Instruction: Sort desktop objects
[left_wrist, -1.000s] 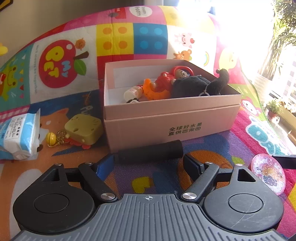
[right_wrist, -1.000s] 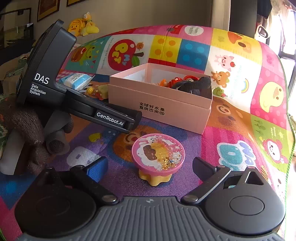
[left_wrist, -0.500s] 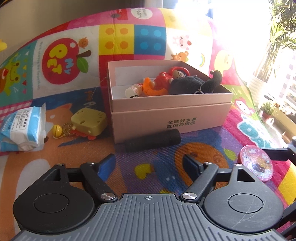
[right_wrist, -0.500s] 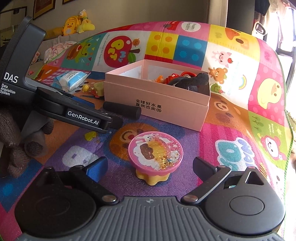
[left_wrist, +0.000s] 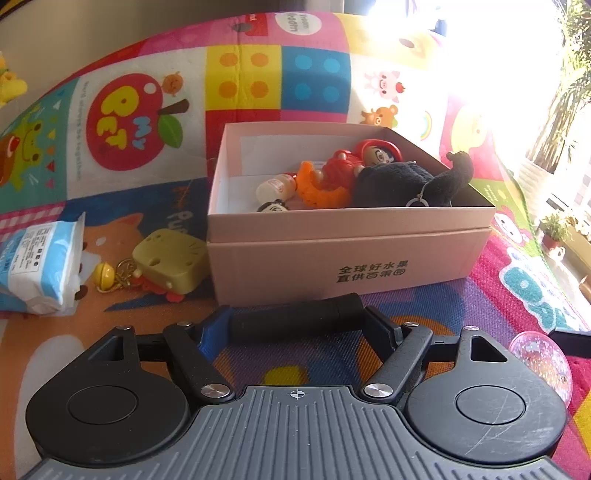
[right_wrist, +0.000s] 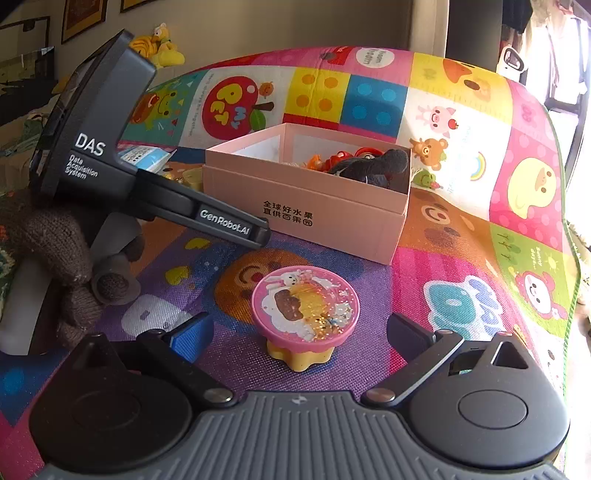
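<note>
The left gripper (left_wrist: 295, 319), jaws spread, is bracketing a black cylindrical tube (left_wrist: 295, 317) lengthwise beside the pink cardboard box (left_wrist: 347, 254); closing end-on, it could squirt free. The right gripper (right_wrist: 299, 332) is hanging open.

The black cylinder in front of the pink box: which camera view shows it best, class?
The left wrist view: the black cylinder lies full-length between the open left gripper's fingers. In the right wrist view, the left gripper's body hides it.

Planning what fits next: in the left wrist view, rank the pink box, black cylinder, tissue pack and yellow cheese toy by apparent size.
1. pink box
2. black cylinder and tissue pack: alike, not ranked
3. yellow cheese toy
</note>
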